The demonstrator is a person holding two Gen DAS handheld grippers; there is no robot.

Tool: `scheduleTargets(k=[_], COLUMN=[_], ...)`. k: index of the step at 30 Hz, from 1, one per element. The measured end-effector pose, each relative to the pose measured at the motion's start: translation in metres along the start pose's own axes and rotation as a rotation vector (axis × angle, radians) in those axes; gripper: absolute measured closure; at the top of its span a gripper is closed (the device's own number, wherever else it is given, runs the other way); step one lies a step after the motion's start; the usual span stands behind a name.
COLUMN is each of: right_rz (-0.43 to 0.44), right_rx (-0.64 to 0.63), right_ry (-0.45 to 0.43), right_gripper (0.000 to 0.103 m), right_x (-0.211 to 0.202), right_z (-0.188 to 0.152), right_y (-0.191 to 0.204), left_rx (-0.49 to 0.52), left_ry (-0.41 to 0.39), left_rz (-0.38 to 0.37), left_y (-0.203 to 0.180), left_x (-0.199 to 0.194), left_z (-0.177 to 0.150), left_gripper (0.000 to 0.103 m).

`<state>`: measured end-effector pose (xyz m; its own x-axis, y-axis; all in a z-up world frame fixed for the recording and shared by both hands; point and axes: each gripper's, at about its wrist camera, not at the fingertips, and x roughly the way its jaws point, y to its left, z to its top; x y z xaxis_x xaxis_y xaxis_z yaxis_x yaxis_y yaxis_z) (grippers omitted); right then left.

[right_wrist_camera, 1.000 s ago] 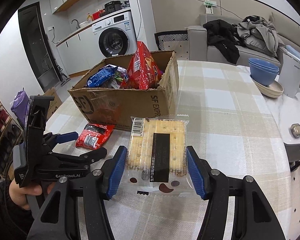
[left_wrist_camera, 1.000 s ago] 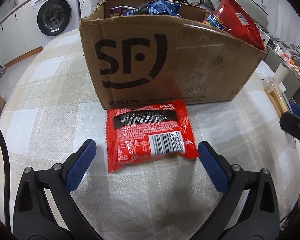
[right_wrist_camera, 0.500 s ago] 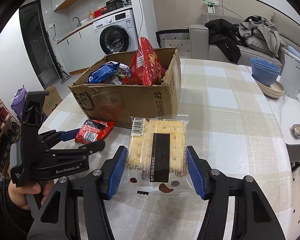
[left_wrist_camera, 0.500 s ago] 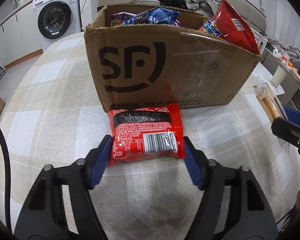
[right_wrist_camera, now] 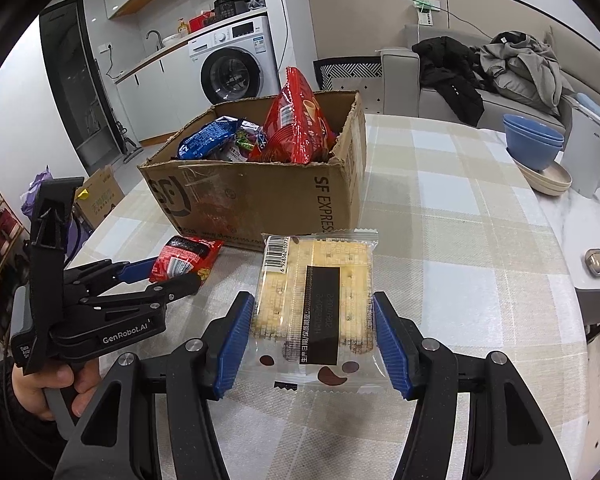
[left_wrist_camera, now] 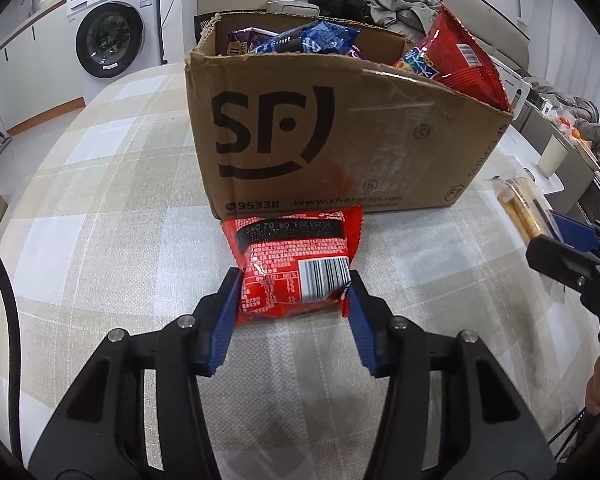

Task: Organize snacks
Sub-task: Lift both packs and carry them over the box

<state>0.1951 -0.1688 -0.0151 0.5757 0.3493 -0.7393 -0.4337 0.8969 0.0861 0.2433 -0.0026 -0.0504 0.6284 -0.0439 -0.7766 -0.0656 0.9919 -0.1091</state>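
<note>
A red snack packet (left_wrist_camera: 292,248) lies on the checked tablecloth against the front of the SF cardboard box (left_wrist_camera: 340,140). My left gripper (left_wrist_camera: 294,280) has its jaws closing on the packet's near end; the blue pads press its sides and the wrapper bulges. The box holds a blue bag (left_wrist_camera: 312,38) and a tall red bag (left_wrist_camera: 456,60). In the right wrist view my right gripper (right_wrist_camera: 313,304) is shut on a clear cracker packet (right_wrist_camera: 316,280), held in front of the box (right_wrist_camera: 260,200). The left gripper (right_wrist_camera: 172,276) and red packet (right_wrist_camera: 188,256) show at its left.
Stacked blue bowls on a plate (right_wrist_camera: 534,144) and a white kettle (right_wrist_camera: 592,160) stand at the table's far right. A small round object (right_wrist_camera: 596,262) lies on the marble edge. A washing machine (right_wrist_camera: 232,76) and a sofa with clothes (right_wrist_camera: 500,68) are beyond the table.
My left gripper's jaws have closed from wide open onto the red packet, which now bulges between the pads. The right gripper still holds the cracker packet as before.
</note>
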Motion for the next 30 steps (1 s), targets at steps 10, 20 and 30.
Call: scheduleTargets(k=[10, 20, 30], right_rz=[0.003, 0.024, 0.04], right_rx=[-0.009, -0.036, -0.076], right_ry=[-0.005, -0.012, -0.08], right_gripper=[0.043, 0.043, 0.043], right_x=[0.005, 0.007, -0.008], right_z=[-0.002, -0.005, 0.002], right_y=[0.001, 0.009, 0.026], left_rx=[0.03, 0.048, 0.013], left_ry=[-0.025, -0.088, -0.143], left_rz=[-0.036, -0.063, -0.079], left_y=[0.003, 0.012, 0.034], left_x=[-0.021, -0.066, -0.103], left_z=[-0.018, -0.023, -0.005], left_gripper=[0.056, 0.056, 0.056])
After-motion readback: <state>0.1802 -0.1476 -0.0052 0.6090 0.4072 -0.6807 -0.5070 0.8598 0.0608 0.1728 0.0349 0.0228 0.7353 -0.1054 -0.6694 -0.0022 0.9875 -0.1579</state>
